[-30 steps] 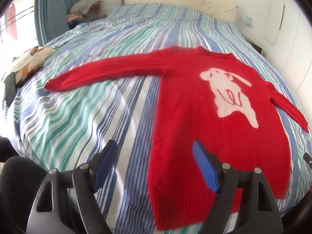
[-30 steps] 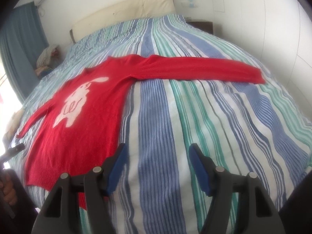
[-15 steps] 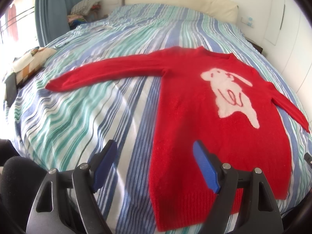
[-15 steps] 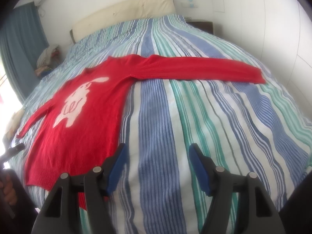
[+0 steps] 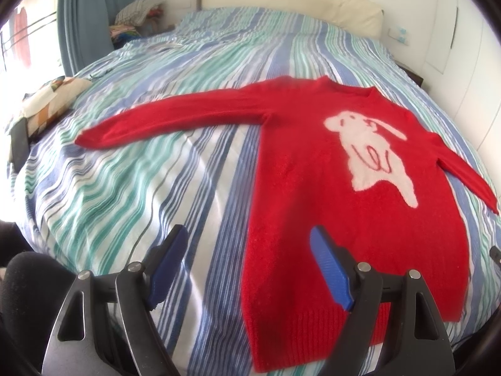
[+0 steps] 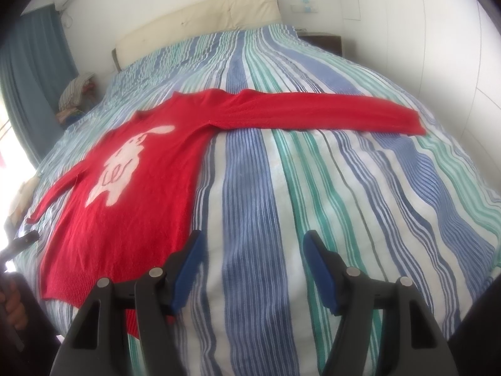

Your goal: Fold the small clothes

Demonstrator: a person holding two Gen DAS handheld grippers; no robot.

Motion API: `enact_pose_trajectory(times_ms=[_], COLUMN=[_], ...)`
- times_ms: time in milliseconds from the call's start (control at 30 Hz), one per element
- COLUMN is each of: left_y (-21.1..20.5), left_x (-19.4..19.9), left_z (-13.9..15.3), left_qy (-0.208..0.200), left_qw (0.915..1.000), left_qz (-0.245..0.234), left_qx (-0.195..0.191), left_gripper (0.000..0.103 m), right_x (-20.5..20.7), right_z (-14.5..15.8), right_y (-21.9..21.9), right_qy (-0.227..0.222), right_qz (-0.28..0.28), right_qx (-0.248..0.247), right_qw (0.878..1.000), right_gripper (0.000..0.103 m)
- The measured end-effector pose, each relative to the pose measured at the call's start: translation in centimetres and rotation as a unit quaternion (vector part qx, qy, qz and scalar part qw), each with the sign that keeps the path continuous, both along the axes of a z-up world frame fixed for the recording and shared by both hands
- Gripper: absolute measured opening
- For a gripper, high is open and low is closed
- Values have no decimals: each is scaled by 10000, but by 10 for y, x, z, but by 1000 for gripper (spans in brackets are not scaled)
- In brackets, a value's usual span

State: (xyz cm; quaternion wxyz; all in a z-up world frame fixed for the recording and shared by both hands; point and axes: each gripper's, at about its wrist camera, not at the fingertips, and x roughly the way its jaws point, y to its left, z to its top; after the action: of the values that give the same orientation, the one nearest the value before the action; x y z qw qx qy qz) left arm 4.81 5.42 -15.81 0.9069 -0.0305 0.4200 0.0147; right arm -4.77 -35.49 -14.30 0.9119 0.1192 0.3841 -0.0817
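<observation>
A red sweater point(image 5: 313, 169) with a white rabbit on its chest lies flat, front up, on the striped bedspread point(image 5: 141, 188), both sleeves spread out sideways. It also shows in the right wrist view point(image 6: 131, 194). My left gripper point(image 5: 249, 260) is open and empty, hovering above the sweater's lower left corner near the hem. My right gripper point(image 6: 252, 263) is open and empty, above the bedspread just right of the sweater's lower right side. The right sleeve point(image 6: 328, 112) stretches far to the right; the left sleeve point(image 5: 175, 119) stretches left.
A cream headboard point(image 5: 291, 6) stands at the far end. A patterned pillow point(image 5: 50, 100) lies at the bed's left edge, a pile of clothes point(image 5: 137, 15) beside the blue curtain point(image 5: 87, 15). White wardrobe doors point(image 6: 438, 47) run along the right. A dark nightstand point(image 6: 322, 40) is by the headboard.
Both grippers have stayed open and nearly still. The left view has shifted very slightly; the sweater has not moved.
</observation>
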Motion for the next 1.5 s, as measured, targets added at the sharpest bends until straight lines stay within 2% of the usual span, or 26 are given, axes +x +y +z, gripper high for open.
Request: enact_pose_trajectory(times_ms=[933, 1233, 1367, 1433, 1500], left_y=[0, 0, 3, 3, 2], left_x=[1, 1, 2, 2, 3], left_z=[2, 3, 2, 1, 0], left_qy=[-64, -99, -100, -75, -66], left_qw=[9999, 9998, 9997, 9997, 9996], left_qz=[18, 62, 123, 150, 170], left_qx=[77, 174, 184, 190, 198], left_gripper=[82, 85, 87, 87, 87], right_x=[2, 3, 16, 28, 41], right_z=[-1, -2, 11, 26, 39], right_y=[1, -1, -34, -71, -121], right_qy=[14, 12, -197, -449, -787], right_qz=[25, 67, 156, 1, -362], right_qx=[25, 198, 662, 909, 1361], right_qw=[10000, 9998, 9975, 9948, 9869], right_gripper=[65, 65, 65, 65, 65])
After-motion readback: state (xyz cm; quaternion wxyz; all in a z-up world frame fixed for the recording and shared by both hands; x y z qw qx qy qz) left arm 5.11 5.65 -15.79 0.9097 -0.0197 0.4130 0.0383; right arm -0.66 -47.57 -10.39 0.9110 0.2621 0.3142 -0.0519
